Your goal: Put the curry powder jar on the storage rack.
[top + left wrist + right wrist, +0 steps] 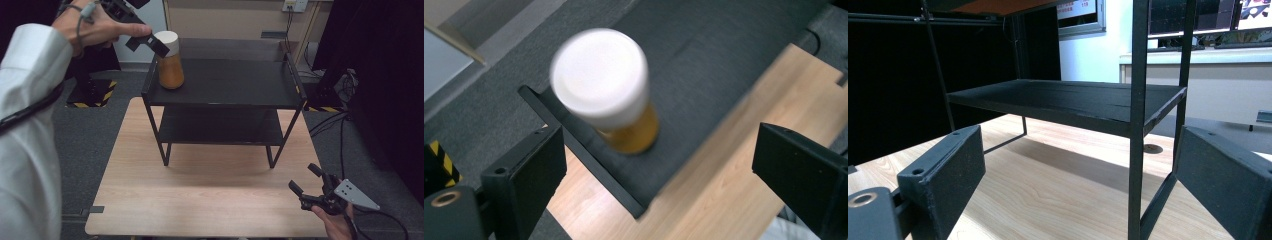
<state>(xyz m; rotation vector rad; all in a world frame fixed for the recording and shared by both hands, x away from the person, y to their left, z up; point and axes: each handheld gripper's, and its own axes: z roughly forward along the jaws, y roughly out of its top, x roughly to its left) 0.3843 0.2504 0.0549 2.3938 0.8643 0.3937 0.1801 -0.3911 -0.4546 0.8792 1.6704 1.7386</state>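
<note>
1. Beer glass [170, 62]: amber liquid with a white foam top, standing upright on the top shelf of the black two-tier rack [240, 82], at the shelf's far-left corner, close to the left rim.
2. Left gripper view: glass [609, 95] seen from above, between and beyond the two black jaws; image slightly blurred.
3. Left gripper [150, 42]: held high at the far left, just beside the glass top. Jaws spread wide, nothing between them; contact with the glass cannot be told.
4. Left hand [92, 30]: wraps the gripper body; white sleeve runs down the left edge.
5. Right gripper [306, 181]: near-right corner of the wooden table [200, 200], low, well apart from the rack. Jaws spread, empty.
6. Right gripper view: jaws frame the rack's lower shelf [1073, 102] and a black upright leg [1137, 130].
7. Rack stands on the table's far half; lower shelf bare.
</note>
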